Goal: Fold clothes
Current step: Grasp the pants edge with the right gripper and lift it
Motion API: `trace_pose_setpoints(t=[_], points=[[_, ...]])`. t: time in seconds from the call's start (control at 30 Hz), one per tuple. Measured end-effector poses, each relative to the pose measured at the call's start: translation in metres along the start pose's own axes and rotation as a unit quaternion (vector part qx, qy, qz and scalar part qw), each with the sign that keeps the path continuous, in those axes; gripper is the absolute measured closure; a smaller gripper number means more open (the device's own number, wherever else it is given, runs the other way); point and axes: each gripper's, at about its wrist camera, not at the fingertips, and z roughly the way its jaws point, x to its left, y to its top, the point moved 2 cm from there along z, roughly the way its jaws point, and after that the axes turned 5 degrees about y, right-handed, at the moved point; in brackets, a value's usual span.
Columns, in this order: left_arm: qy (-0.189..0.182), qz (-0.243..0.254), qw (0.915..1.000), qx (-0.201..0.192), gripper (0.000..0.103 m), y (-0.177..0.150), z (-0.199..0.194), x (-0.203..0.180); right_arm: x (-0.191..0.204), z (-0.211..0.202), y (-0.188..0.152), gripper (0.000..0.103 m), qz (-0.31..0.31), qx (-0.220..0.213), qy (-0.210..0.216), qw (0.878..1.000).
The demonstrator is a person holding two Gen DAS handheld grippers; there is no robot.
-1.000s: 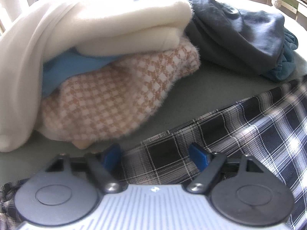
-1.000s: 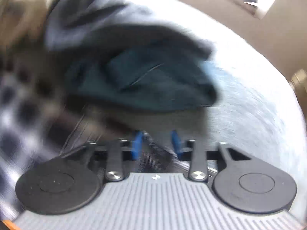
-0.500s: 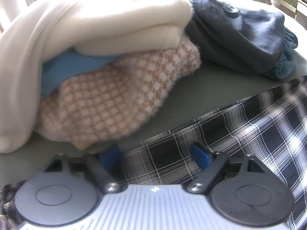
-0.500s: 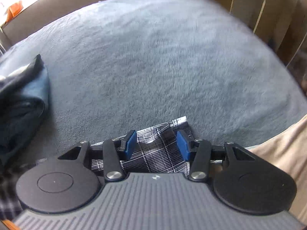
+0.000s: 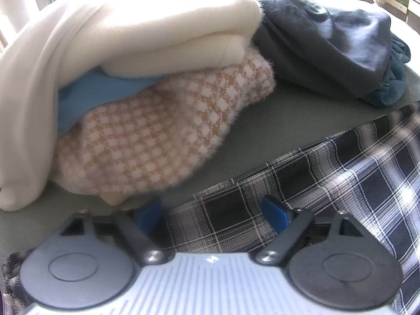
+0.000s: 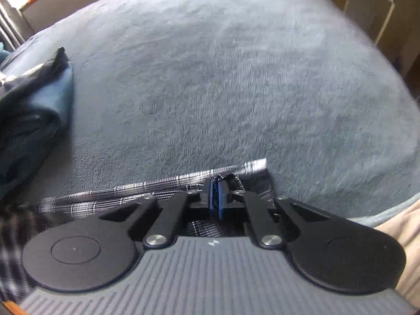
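Note:
A black-and-white plaid shirt (image 5: 328, 183) lies spread on the grey bed cover, running from under my left gripper (image 5: 212, 211) off to the right. That gripper stands open, its blue pads either side of the shirt's near edge without pinching it. In the right wrist view my right gripper (image 6: 215, 199) is shut on a corner of the plaid shirt (image 6: 162, 186), whose hem stretches away to the left. The cloth there is blurred by motion.
A pile of folded clothes sits at the left: a cream fleece (image 5: 136, 42) over a light blue piece (image 5: 86, 99) and a tan checked fuzzy garment (image 5: 162, 134). Dark blue clothes (image 5: 336, 44) are heaped behind. A dark folded garment (image 6: 29, 120) lies left of the right gripper. Grey bed cover (image 6: 236, 78) stretches ahead.
My right gripper swung away from the dark clothes to the shirt's corner, then closed on it. The left gripper has stayed open in the same place.

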Motion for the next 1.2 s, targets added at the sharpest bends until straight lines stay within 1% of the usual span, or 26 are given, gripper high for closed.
trace_pose_setpoints(t=[0.07, 0.17, 0.2, 0.27, 0.3, 0.33, 0.37, 0.43, 0.47, 0.5, 0.57, 0.63, 0.7, 0.77, 0.83, 0.9, 1.0, 1.1, 1.13, 1.17, 1.2], points=[[0.002, 0.001, 1.0000, -0.002, 0.016, -0.002, 0.000, 0.001, 0.005, -0.009, 0.001, 0.102, -0.017, -0.030, -0.008, 0.999], [0.003, 0.001, 1.0000, -0.004, 0.015, -0.005, 0.001, 0.003, 0.000, -0.009, 0.005, 0.102, -0.007, -0.056, -0.028, 0.998], [0.003, 0.001, 1.0000, -0.004, 0.015, -0.006, 0.002, 0.004, -0.002, -0.004, 0.006, 0.102, -0.001, -0.051, -0.026, 0.998], [0.004, 0.001, 1.0000, -0.005, 0.015, -0.008, 0.002, 0.006, -0.004, 0.011, 0.003, 0.102, 0.004, -0.028, -0.040, 0.999], [0.003, -0.001, 1.0000, -0.006, 0.015, -0.010, 0.002, 0.007, -0.005, 0.017, 0.001, 0.101, 0.009, -0.017, -0.052, 0.998], [0.003, -0.003, 1.0000, -0.005, 0.015, -0.011, 0.002, 0.008, -0.006, 0.021, 0.000, 0.099, 0.020, -0.018, -0.067, 0.997], [0.002, -0.005, 1.0000, -0.005, 0.015, -0.013, 0.002, 0.010, -0.008, 0.022, 0.000, 0.095, 0.036, -0.026, -0.074, 0.996], [-0.002, -0.010, 0.9999, -0.004, 0.015, -0.014, 0.001, 0.013, -0.008, 0.016, 0.001, 0.084, 0.063, -0.050, -0.086, 0.993], [-0.004, -0.013, 0.9999, -0.005, 0.015, -0.015, 0.000, 0.016, -0.006, 0.011, 0.001, 0.071, 0.063, -0.064, -0.098, 0.991], [-0.005, -0.018, 0.9998, -0.005, 0.015, -0.017, -0.001, 0.018, -0.004, 0.005, 0.001, 0.060, 0.063, -0.079, -0.111, 0.989], [-0.009, -0.031, 0.9994, -0.013, 0.015, -0.019, -0.007, 0.025, -0.002, -0.012, -0.001, 0.055, 0.070, -0.114, -0.139, 0.981], [-0.014, -0.050, 0.9984, -0.022, 0.015, -0.022, -0.015, 0.034, 0.003, -0.029, -0.005, 0.054, 0.083, -0.140, -0.140, 0.977], [-0.021, -0.075, 0.9965, -0.028, 0.015, -0.027, -0.024, 0.045, 0.015, -0.048, -0.015, 0.050, 0.095, -0.158, -0.120, 0.976], [-0.029, -0.108, 0.9932, -0.030, 0.015, -0.032, -0.031, 0.059, 0.029, -0.065, -0.026, 0.048, 0.107, -0.166, -0.087, 0.977], [-0.038, -0.143, 0.9885, -0.031, 0.015, -0.037, -0.036, 0.074, 0.050, -0.080, -0.040, 0.046, 0.114, -0.169, -0.054, 0.977], [-0.042, -0.165, 0.9849, -0.027, 0.015, -0.044, -0.045, 0.083, 0.075, -0.090, -0.053, 0.046, 0.118, -0.163, -0.021, 0.979], [-0.048, -0.198, 0.9787, -0.021, 0.015, -0.053, -0.059, 0.097, 0.122, -0.100, -0.066, 0.046, 0.112, -0.154, 0.028, 0.981], [-0.053, -0.230, 0.9715, -0.015, 0.015, -0.062, -0.072, 0.111, 0.175, -0.110, -0.070, 0.046, 0.086, -0.151, 0.078, 0.982], [-0.053, -0.234, 0.9707, -0.011, 0.015, -0.061, -0.077, 0.119, 0.195, -0.113, -0.072, 0.046, 0.074, -0.147, 0.094, 0.982], [-0.054, -0.240, 0.9693, -0.006, 0.015, -0.071, -0.088, 0.131, 0.214, -0.116, -0.073, 0.046, 0.061, -0.142, 0.109, 0.982], [-0.060, -0.253, 0.9656, -0.002, 0.015, -0.079, -0.086, 0.138, 0.234, -0.119, -0.075, 0.046, 0.049, -0.138, 0.125, 0.981]])
